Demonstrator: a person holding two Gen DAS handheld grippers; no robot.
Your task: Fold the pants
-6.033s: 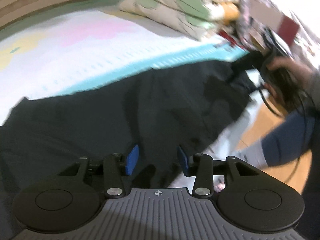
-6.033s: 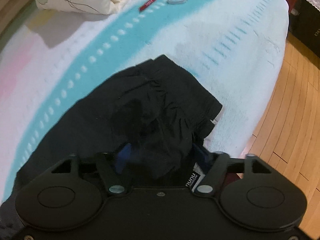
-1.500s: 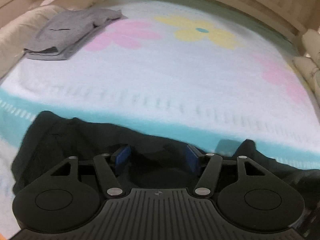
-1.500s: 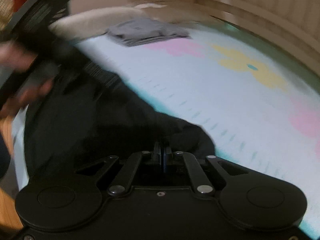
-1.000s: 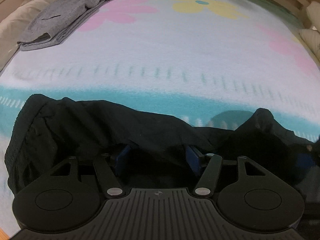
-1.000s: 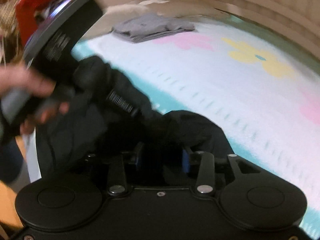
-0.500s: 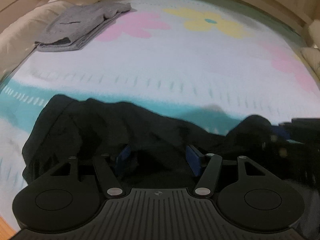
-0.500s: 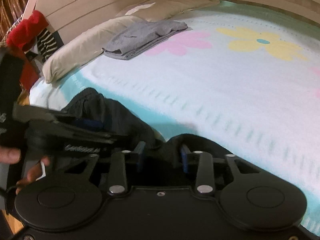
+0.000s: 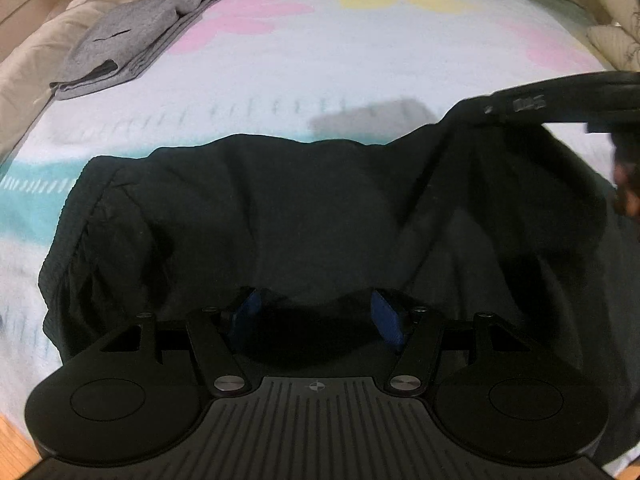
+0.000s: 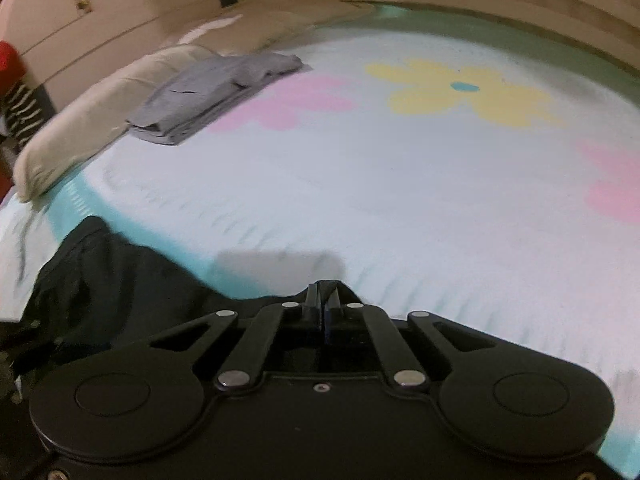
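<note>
On bed, near edge: black pants (image 9: 304, 208) bunched in a wide heap across the teal stripe of the bedspread (image 9: 360, 64).
Far left, back: folded grey garment (image 9: 136, 40) by the pillow (image 10: 96, 120), well apart from the pants, not involved.
Left gripper (image 9: 316, 314): low over the near side of the heap, blue fingers (image 9: 247, 309) spread wide, cloth sagging between them, nothing pinched.
Pants, long axis: running left-right across the left view; left end puckered and rumpled, right end pulled up toward the other tool.
Right gripper (image 10: 322, 304): fingers pressed together, black cloth right at the tips; most likely pinching the raised right end, actual bite hidden by the tool body.
Right gripper from left view: dark bar at upper right, fabric peaking up to it.
Key relation: bulk of cloth straight ahead of and under the left fingers, right end already lifted; left nearer the loose middle and left end.
Next, as judgement: left to close on near edge, then both to stretch the pants flat along that axis.
Risk: grabbing several layers at once in the heap.
</note>
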